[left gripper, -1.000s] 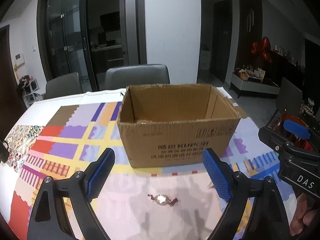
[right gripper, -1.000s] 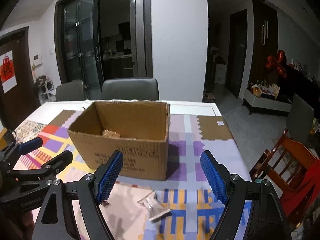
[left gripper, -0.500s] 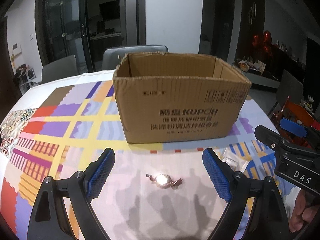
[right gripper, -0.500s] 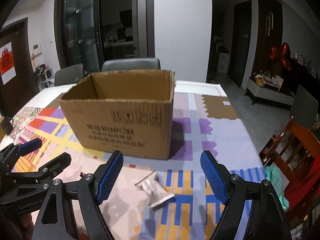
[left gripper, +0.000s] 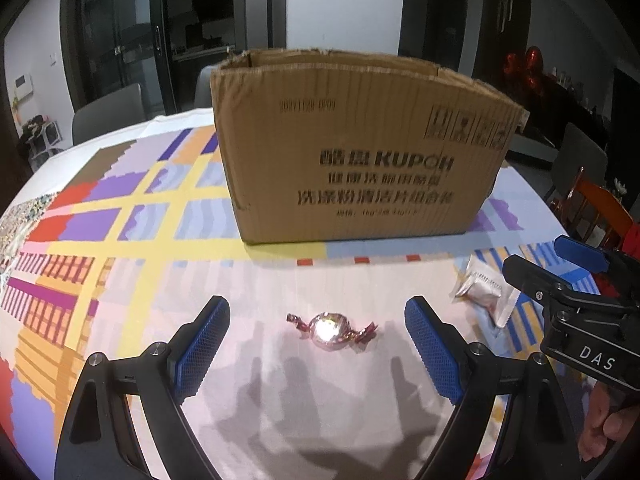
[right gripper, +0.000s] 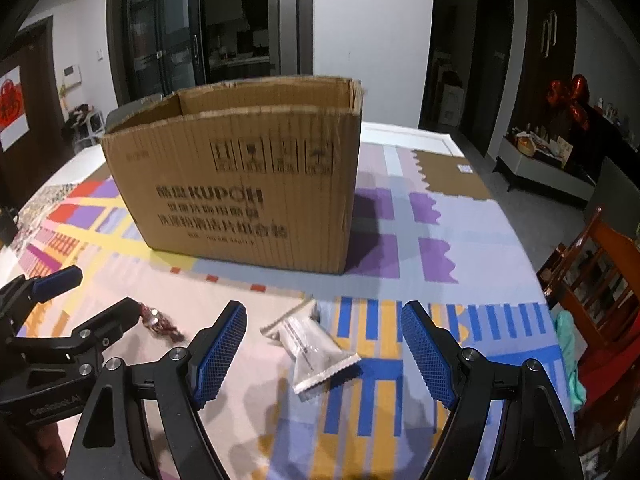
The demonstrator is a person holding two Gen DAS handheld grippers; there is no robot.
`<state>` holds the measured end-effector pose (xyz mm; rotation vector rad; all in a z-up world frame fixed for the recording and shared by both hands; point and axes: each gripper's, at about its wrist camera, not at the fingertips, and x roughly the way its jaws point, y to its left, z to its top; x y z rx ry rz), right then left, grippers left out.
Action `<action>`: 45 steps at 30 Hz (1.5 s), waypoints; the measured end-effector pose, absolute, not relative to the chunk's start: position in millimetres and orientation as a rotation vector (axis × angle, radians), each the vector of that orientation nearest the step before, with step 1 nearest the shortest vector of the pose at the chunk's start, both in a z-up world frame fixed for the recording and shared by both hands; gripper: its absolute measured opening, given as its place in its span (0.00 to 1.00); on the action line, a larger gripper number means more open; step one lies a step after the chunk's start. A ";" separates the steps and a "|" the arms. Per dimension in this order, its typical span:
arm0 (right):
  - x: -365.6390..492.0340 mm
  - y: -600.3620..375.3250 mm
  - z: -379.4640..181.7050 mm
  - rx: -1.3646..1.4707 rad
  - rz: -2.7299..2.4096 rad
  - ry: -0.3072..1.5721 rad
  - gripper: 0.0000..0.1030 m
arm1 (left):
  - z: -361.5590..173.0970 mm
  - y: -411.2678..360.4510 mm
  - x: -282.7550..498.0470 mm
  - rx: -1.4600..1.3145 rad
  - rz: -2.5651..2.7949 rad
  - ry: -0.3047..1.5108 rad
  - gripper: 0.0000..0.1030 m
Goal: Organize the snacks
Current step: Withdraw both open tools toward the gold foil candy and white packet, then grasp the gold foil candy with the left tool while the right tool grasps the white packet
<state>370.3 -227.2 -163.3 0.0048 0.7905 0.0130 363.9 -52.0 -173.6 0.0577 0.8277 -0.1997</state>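
Approach step judged in hand: both grippers were seen poised over snacks lying loose on the patchwork-patterned tablecloth (left gripper: 120,216), nothing yet lifted.

Left gripper (left gripper: 316,344): jaws spread wide, empty. The round candy in a shiny pink twist wrapper (left gripper: 330,330) was noted on the cloth between the blue pads and a little ahead of them, touched by neither.

Right gripper (right gripper: 322,346): jaws likewise wide and empty. The flat silver-white sealed snack packet (right gripper: 314,346) was noted lying slantwise between its fingers, untouched.

The open-topped brown cardboard box with printed lettering (left gripper: 360,152) was noted standing just beyond both snacks; it was taken as the likely destination. Contents could not be seen from these low angles.

Next move, as judged: each gripper to be lowered until the pads flank its snack, then closed. The packet is thin and flat, so a low, near-cloth pinch would be called for; the candy may roll.

Obstacles: the two grippers were near each other, so crowding is possible. The box's near wall would have to be cleared. Grey chairs (left gripper: 108,114) and an orange-red wooden chair (right gripper: 600,272) stood well apart.
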 end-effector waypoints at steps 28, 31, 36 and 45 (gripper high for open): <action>391.3 -220.4 -223.1 0.014 0.047 0.916 0.61 | -220.4 -61.1 386.7 0.075 -0.265 0.915 0.48; 392.4 -221.8 -224.6 0.027 0.048 0.917 0.48 | -220.0 -62.3 386.8 0.078 -0.271 0.909 0.43; 392.6 -222.9 -224.4 0.037 0.049 0.912 0.48 | -219.0 -63.5 383.3 0.087 -0.270 0.902 0.40; 389.2 -226.8 -216.1 0.048 0.040 0.896 0.47 | -212.3 -63.2 376.3 0.083 -0.270 0.888 0.36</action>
